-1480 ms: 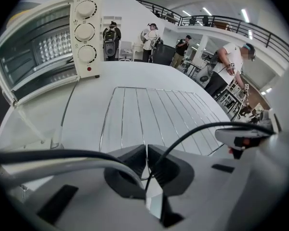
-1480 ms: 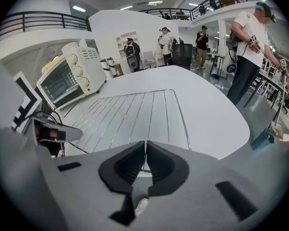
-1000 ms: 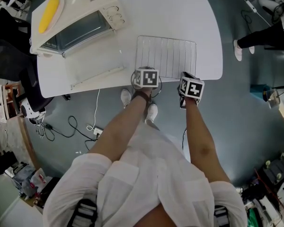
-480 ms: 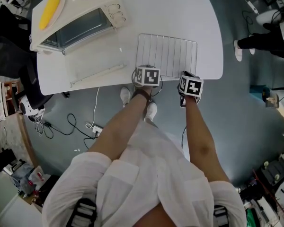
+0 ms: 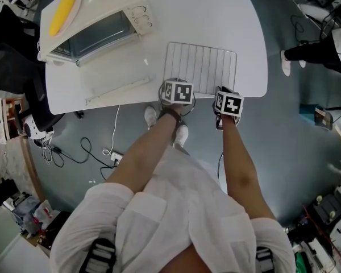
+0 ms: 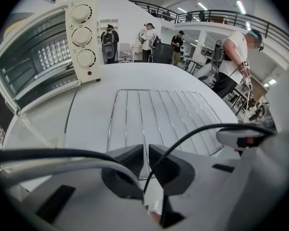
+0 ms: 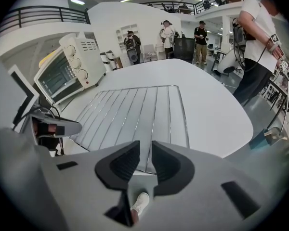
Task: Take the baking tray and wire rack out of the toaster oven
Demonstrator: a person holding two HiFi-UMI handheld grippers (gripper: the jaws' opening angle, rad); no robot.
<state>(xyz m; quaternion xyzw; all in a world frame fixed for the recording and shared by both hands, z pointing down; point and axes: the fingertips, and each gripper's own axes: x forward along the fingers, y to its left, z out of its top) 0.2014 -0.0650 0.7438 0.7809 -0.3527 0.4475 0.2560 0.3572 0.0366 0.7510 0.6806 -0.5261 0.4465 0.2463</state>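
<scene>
On the white table point(image 5: 216, 16) the wire rack point(image 5: 202, 64) lies flat at the near edge, well apart from the open toaster oven point(image 5: 96, 21). The right gripper point(image 7: 145, 150) has just been opening its jaws off the rack's rim, while the left gripper point(image 6: 146, 153) pinches that rim. The rack seems delivered; no baking tray shows.

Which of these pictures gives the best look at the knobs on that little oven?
The left gripper view: the three knobs stand close and face-on, stacked down the toaster oven front. The right gripper view shows them small and far off; the head view shows them tiny, from above.
</scene>
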